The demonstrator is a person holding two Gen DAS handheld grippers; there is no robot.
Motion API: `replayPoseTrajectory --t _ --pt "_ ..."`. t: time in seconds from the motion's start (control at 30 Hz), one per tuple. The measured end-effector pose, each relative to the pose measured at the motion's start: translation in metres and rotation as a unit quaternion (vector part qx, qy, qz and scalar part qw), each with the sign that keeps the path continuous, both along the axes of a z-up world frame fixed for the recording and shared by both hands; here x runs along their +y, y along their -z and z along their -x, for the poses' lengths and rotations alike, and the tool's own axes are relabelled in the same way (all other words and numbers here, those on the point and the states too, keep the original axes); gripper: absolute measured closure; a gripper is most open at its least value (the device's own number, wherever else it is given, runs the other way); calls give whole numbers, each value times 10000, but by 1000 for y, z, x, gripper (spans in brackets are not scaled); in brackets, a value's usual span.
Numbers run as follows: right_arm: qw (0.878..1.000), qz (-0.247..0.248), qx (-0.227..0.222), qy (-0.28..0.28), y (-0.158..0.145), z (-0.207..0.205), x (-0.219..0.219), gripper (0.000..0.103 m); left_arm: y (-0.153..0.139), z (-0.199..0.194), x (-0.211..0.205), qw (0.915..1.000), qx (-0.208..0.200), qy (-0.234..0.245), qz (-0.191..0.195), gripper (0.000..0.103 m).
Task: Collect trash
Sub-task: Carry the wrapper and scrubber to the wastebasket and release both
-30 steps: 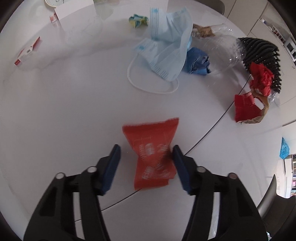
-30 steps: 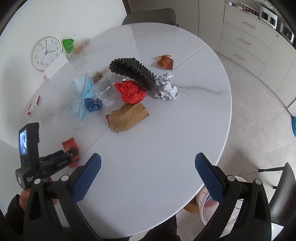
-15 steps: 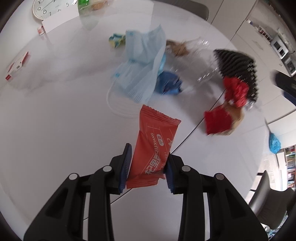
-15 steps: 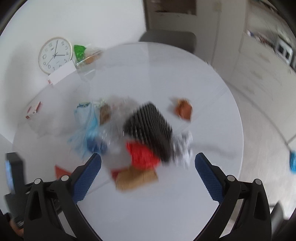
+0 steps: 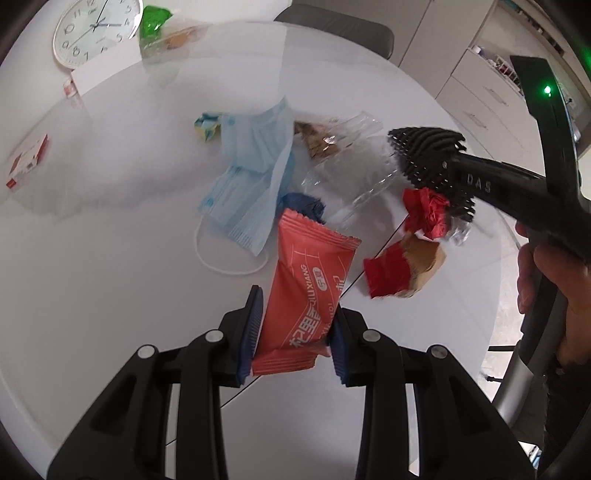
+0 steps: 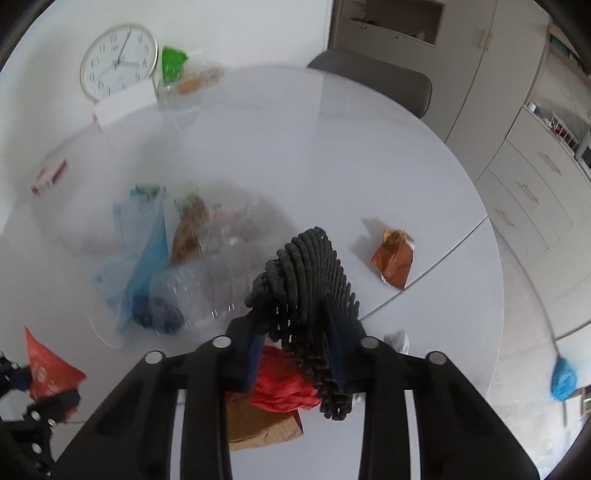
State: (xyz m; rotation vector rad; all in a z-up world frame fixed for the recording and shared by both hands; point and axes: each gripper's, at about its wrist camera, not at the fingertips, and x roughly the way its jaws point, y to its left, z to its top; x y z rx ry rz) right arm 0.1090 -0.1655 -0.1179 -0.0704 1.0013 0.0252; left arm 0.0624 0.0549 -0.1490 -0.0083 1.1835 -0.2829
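Observation:
My left gripper is shut on a red snack wrapper and holds it above the round white table. The wrapper also shows at the lower left of the right wrist view. My right gripper is shut on a black ridged foam piece, which shows in the left wrist view. Under it lie crumpled red paper and a brown paper bag. A blue face mask, a clear plastic bottle and a blue crumpled scrap lie in the pile.
An orange-brown wrapper lies alone on the right part of the table. A wall clock, a green packet, a white card and a small red-white box stand at the far side. A grey chair is behind the table.
My left gripper has closed on the red wrapper and lifted it off the table. My right gripper has moved in and closed on the black foam piece.

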Motion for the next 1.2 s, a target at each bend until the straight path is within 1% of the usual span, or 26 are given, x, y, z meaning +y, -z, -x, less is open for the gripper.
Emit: replayPoseTrajectory --t 0.13,0.23,0.3,0.37,0.47,0.53,0.63,0.73,0.83,0.9,1.0,1.07,1.1,1.17,1.2 --pt "9981 -589 -144 132 -20 2 -14 84 -13 2 -8 9999 -109 74 55 70" --pt "9933 -1082 -313 254 -38 13 -27 84 -23 6 -14 9997 -161 133 116 70" --pt "9904 -1274 -439 307 -50 23 -33 85 -29 8 -19 9995 -217 171 118 70" --pt "9880 -1381 -582 366 -60 35 -40 85 -35 13 -24 9993 -269 239 141 70" --pt "9828 -1563 -804 557 -79 67 -56 85 -43 21 -36 9986 -342 370 185 70" --pt "9811 -1601 -857 667 -85 86 -68 85 -50 29 -48 9976 -380 534 224 70" --pt "9808 -1459 -828 997 -88 125 -90 85 -56 41 -69 9955 -393 812 299 70" --pt "9778 -1338 -690 1460 -78 168 -118 85 -59 55 -95 9917 -418 1179 310 70" --pt "9704 -1316 -467 1969 -61 209 -146 85 -61 73 -126 9853 -388 1617 393 70" --pt "9630 -1306 -297 2337 -49 238 -165 85 -61 84 -146 9804 -356 1889 426 70" --pt "9496 -1324 -180 2836 -38 279 -189 85 -60 103 -180 9704 -265 2354 469 70" --pt "9437 -1324 -181 3028 -35 298 -198 85 -59 115 -203 9631 -199 2642 479 70" --pt "9402 -1297 -179 3145 -34 310 -203 85 -57 121 -213 9585 -149 2802 495 70" --pt "9334 -1245 -156 3361 -32 331 -212 85 -55 137 -238 9465 -60 3193 464 70" --pt "9307 -1224 -145 3444 -31 340 -216 85 -53 148 -253 9375 -7 3451 441 70"
